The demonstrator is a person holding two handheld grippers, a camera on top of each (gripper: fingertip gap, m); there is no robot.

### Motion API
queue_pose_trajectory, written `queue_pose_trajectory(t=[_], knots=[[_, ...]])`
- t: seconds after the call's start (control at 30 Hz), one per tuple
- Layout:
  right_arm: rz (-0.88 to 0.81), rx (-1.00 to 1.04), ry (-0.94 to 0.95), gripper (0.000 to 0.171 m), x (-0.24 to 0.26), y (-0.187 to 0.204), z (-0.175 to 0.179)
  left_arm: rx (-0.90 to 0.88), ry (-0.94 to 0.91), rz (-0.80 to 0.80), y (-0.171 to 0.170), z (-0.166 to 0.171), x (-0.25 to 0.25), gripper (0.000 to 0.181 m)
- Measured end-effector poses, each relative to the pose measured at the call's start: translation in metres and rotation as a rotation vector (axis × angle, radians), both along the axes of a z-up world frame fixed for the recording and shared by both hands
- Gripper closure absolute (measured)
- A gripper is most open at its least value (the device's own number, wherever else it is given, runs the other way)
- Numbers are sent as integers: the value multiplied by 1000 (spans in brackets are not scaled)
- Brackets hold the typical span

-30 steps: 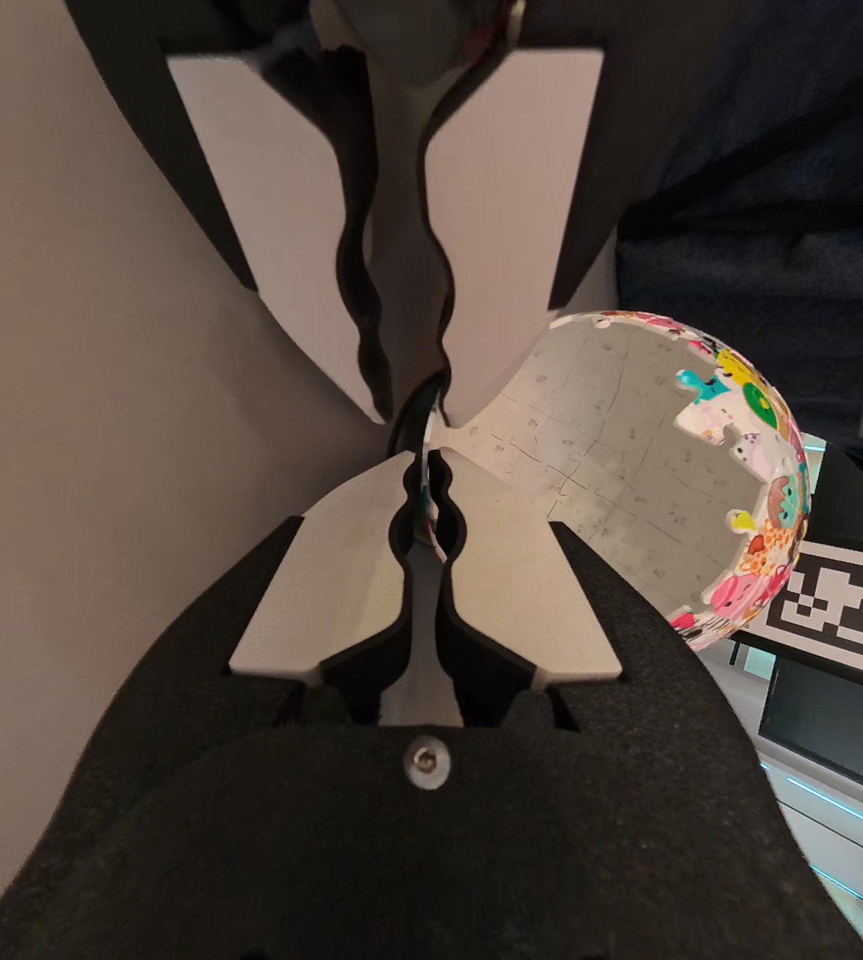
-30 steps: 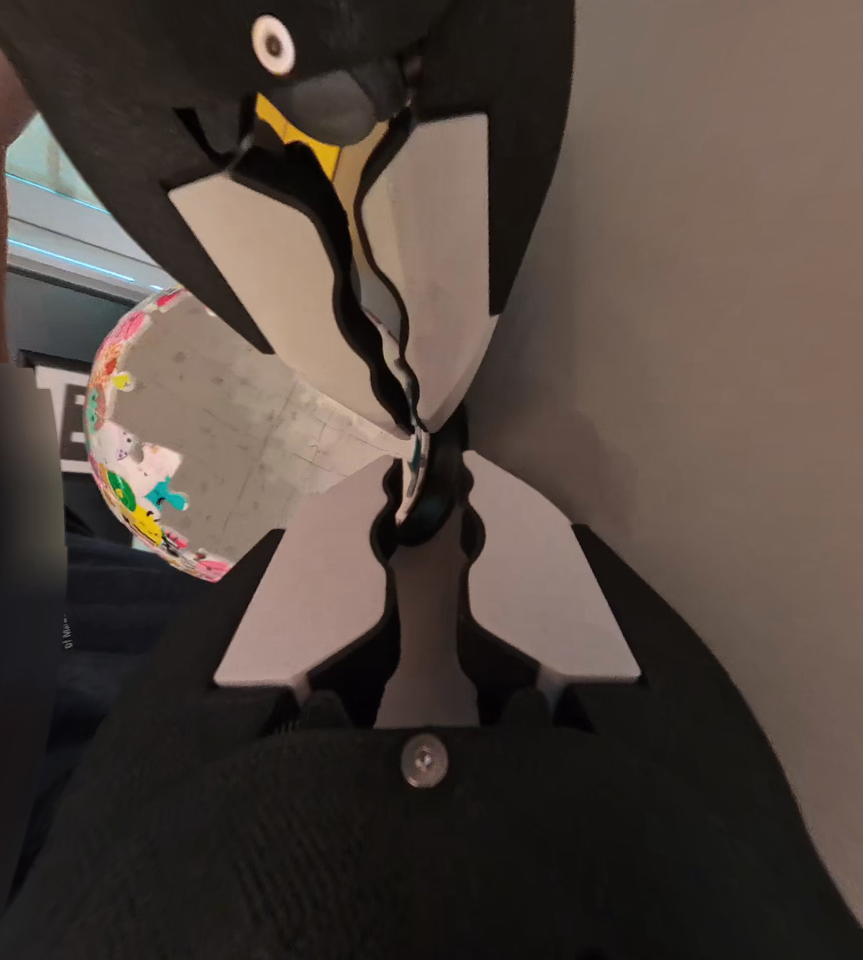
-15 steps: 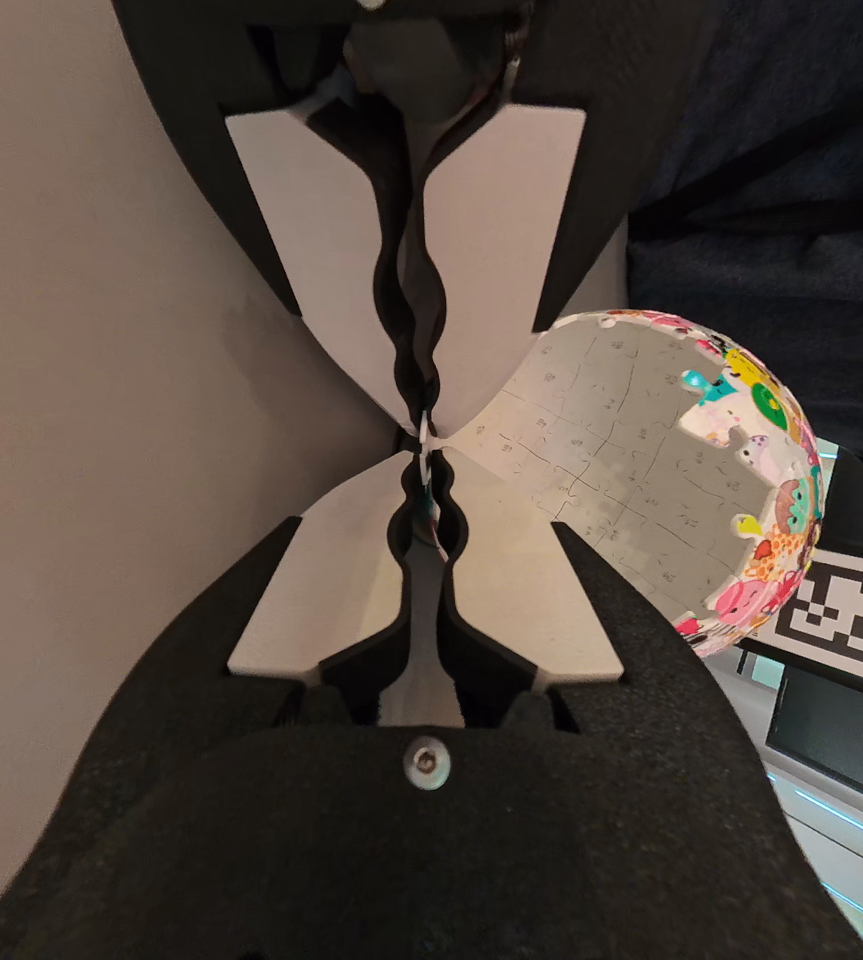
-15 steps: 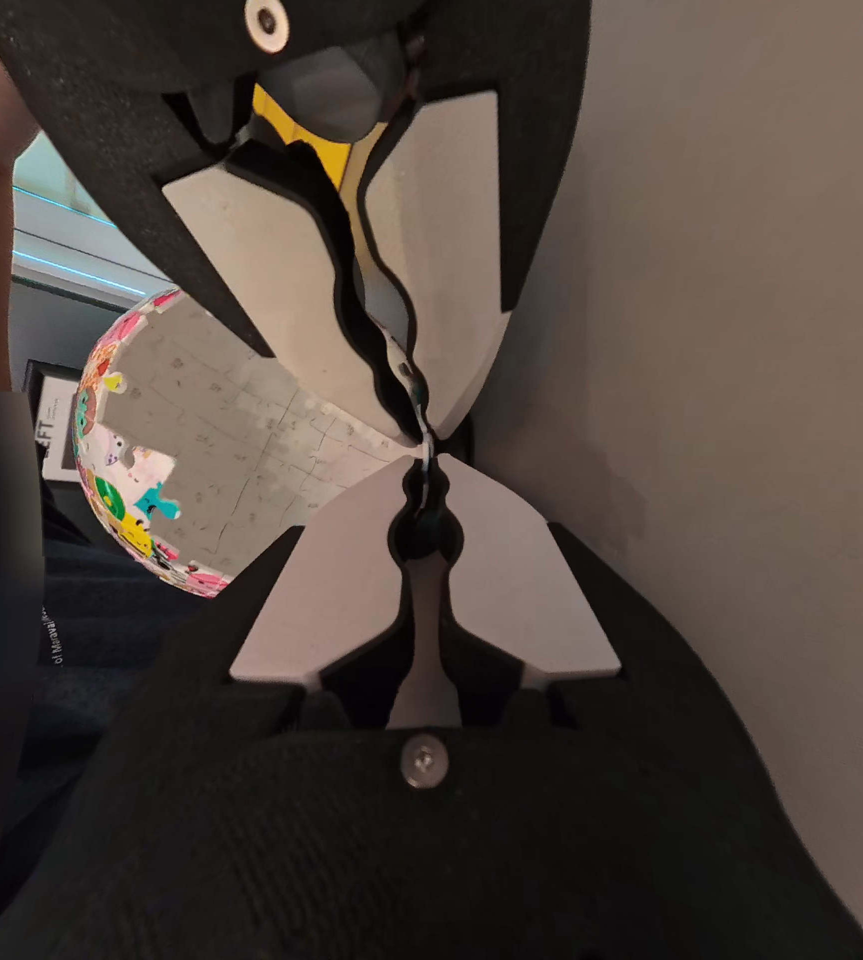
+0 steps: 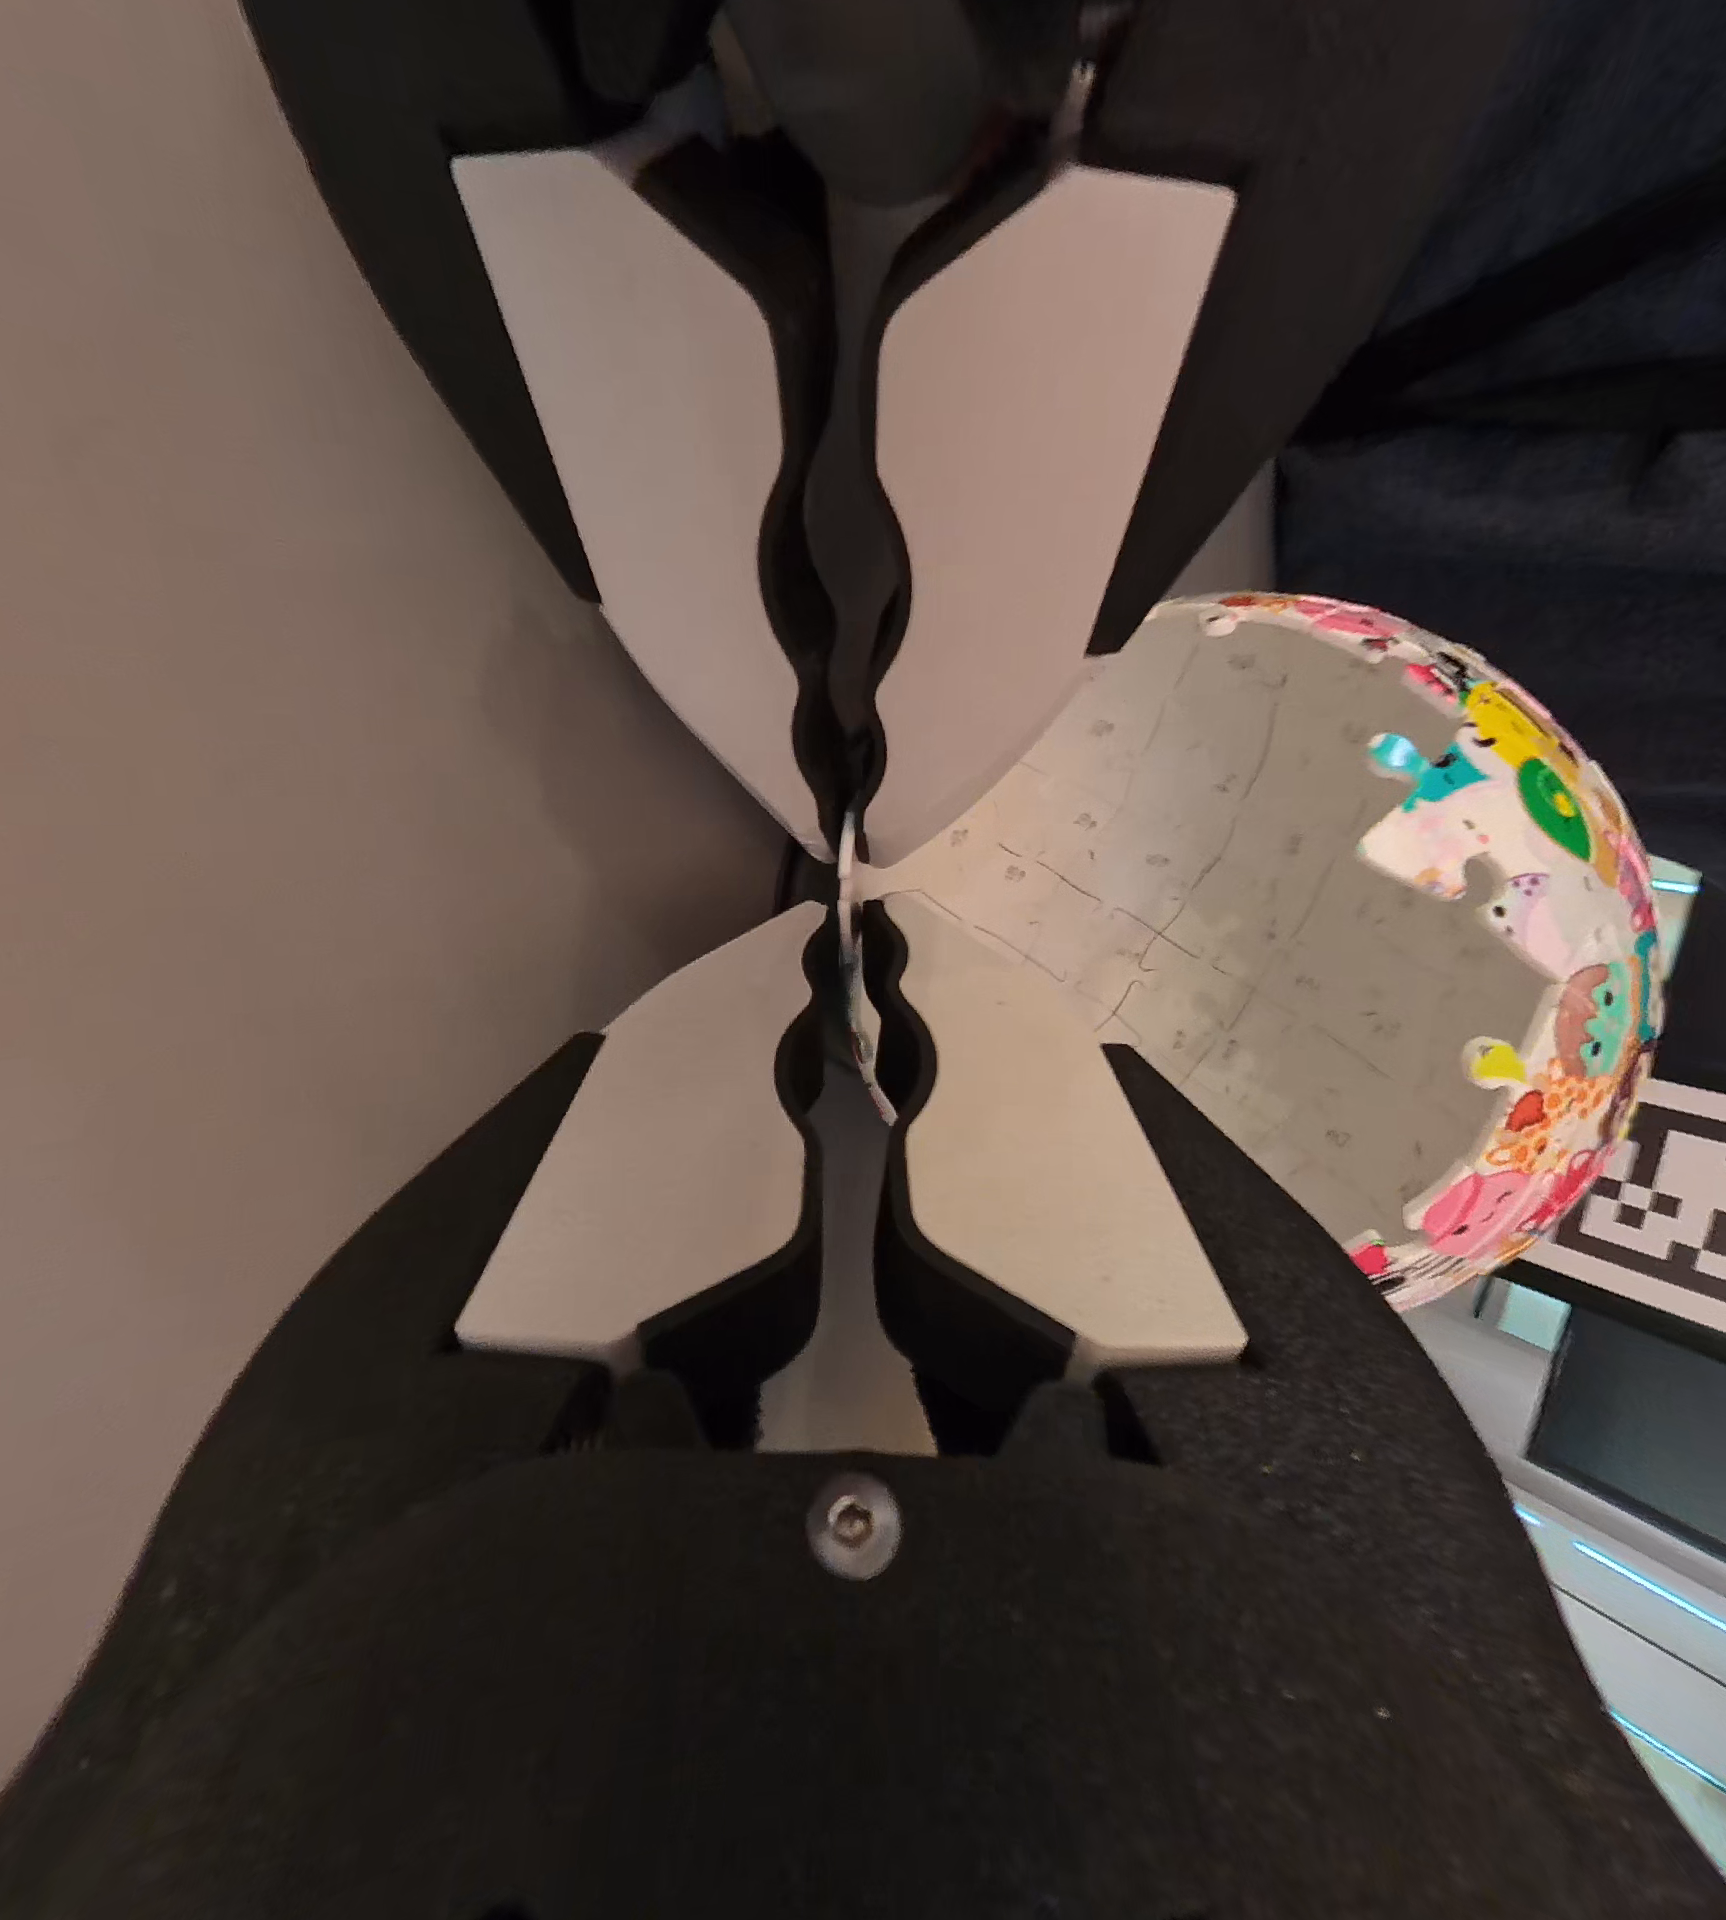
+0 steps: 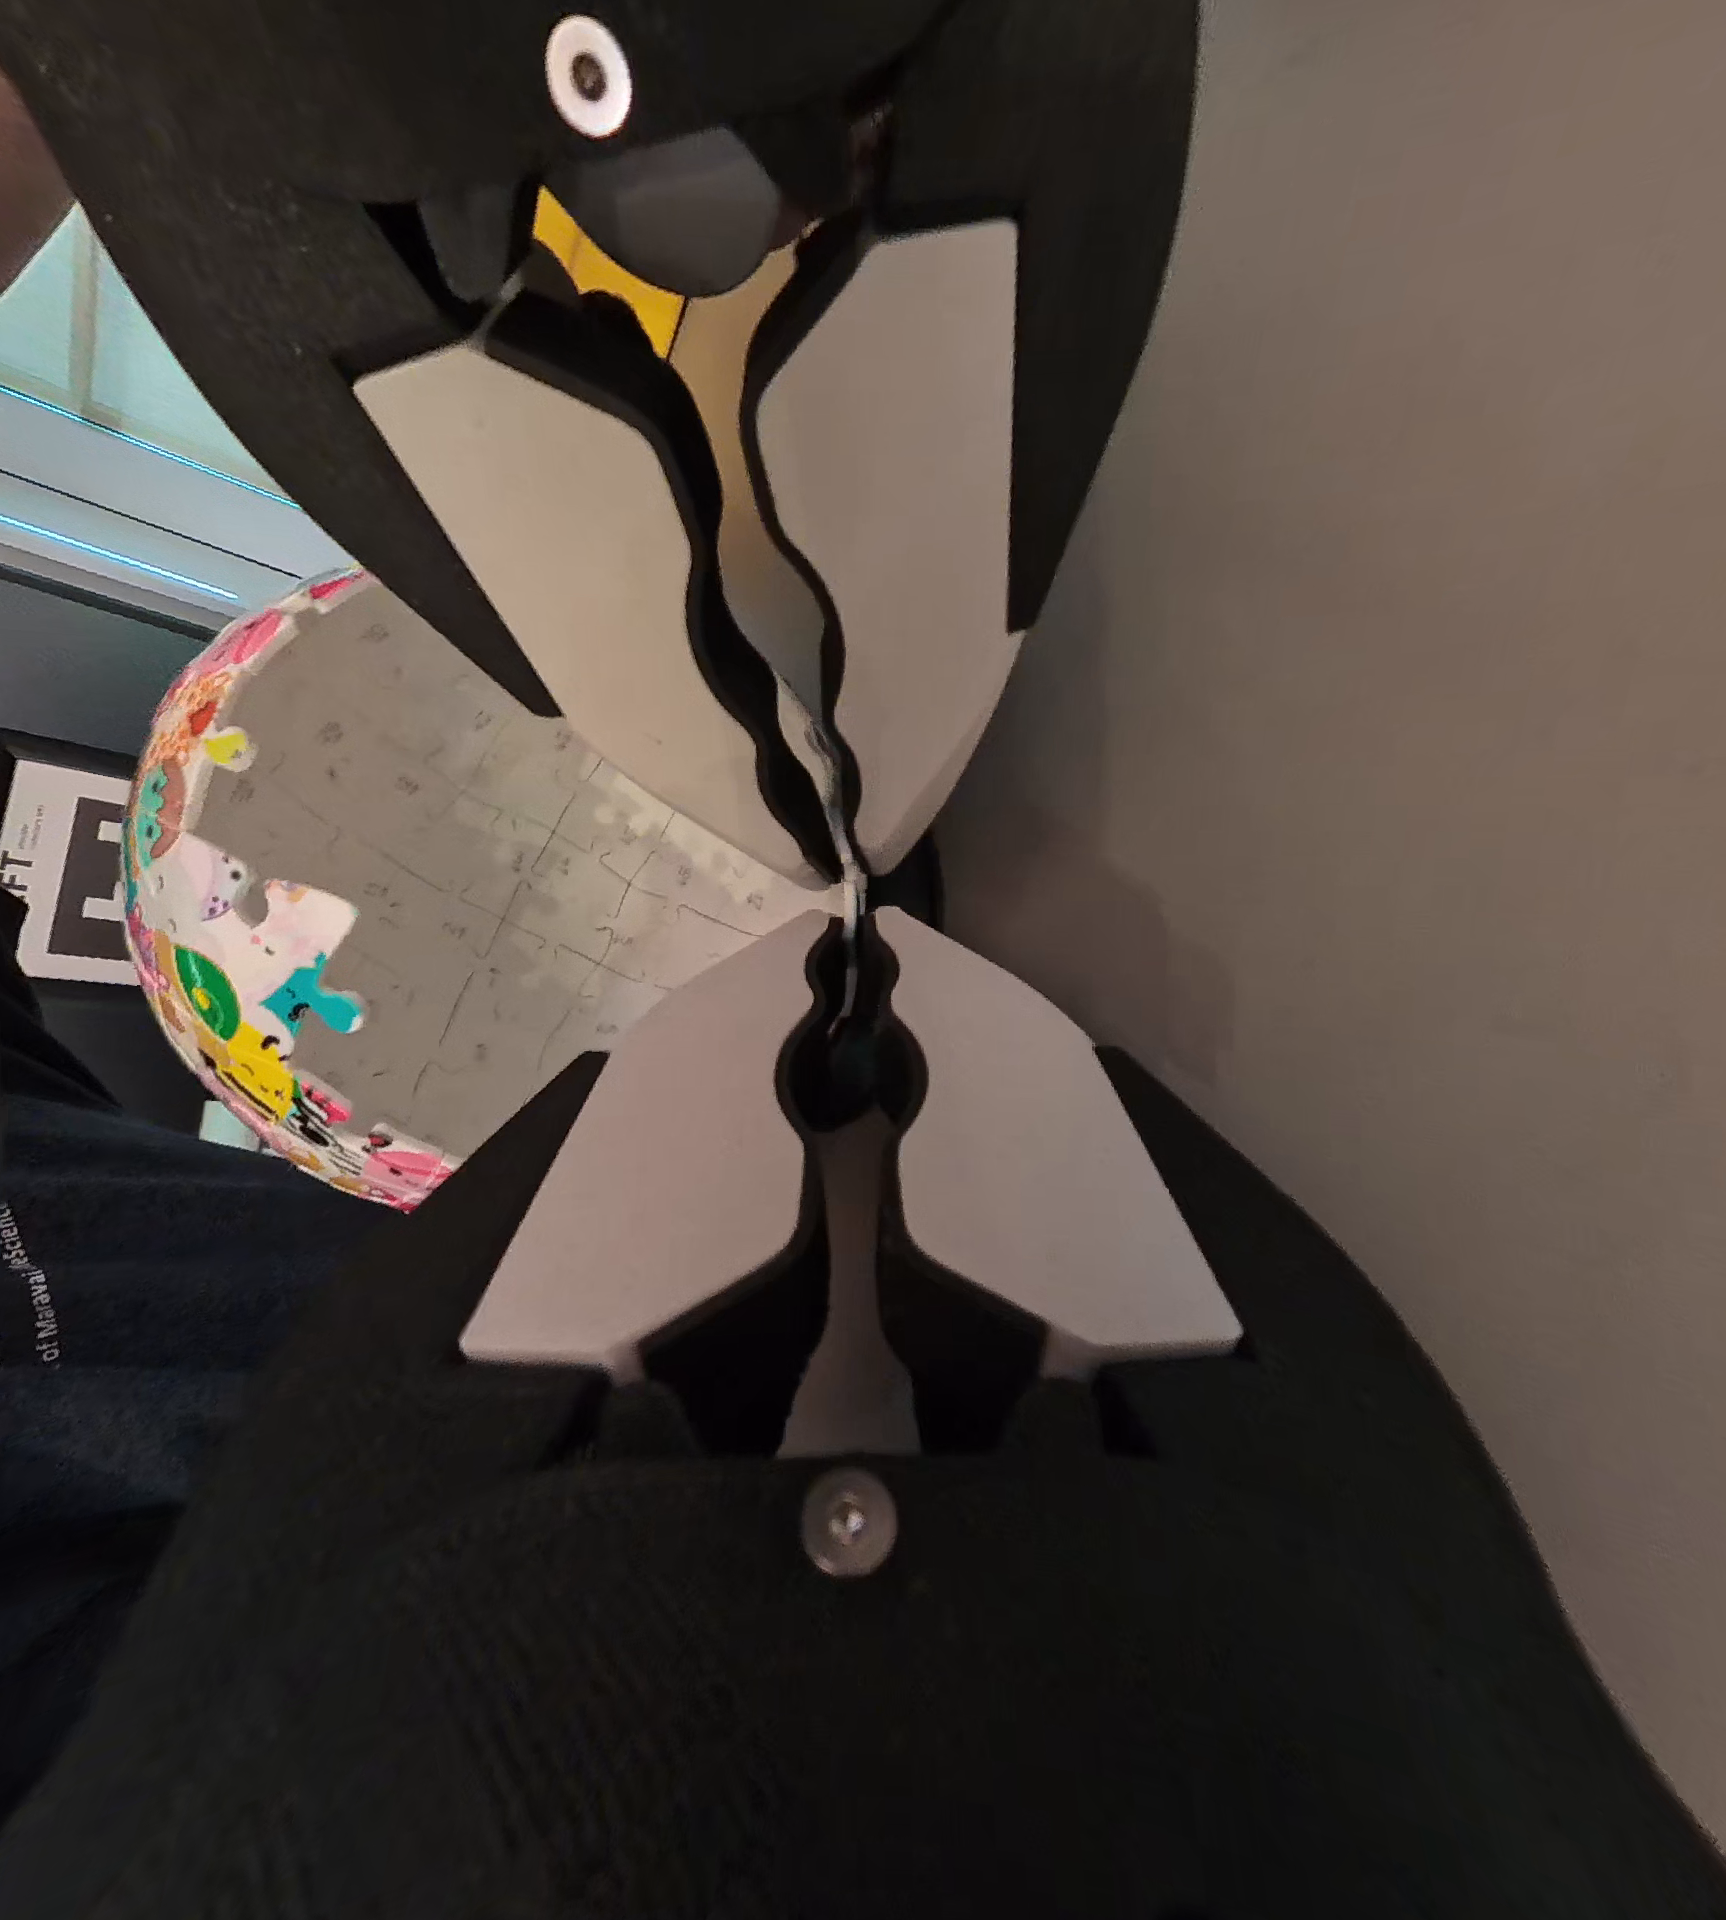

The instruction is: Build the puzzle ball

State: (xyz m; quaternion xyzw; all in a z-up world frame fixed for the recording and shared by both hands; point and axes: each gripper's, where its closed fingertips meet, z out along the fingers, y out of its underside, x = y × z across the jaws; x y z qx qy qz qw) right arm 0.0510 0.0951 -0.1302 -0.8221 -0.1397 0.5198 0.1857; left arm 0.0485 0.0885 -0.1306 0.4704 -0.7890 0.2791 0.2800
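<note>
Grey-backed half ball [image 5: 1254, 935]: my left gripper [image 5: 851, 920] and right gripper [image 6: 854, 920] both pinch its rim; I'd next press that seam flush.

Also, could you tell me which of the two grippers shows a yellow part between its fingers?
The left gripper, at the top of the right wrist view; the right gripper shows only grey there.

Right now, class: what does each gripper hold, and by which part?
Both the left gripper and the right gripper pinch the rim of the half-built puzzle ball, tip to tip at one spot.
</note>
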Motion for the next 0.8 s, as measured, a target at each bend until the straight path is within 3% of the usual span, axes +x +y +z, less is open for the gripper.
queue_pose_trajectory(t=[0.8], knots=[[32, 124, -103, 168, 4, 0, 0, 41, -65, -6, 3, 1, 2, 178]])
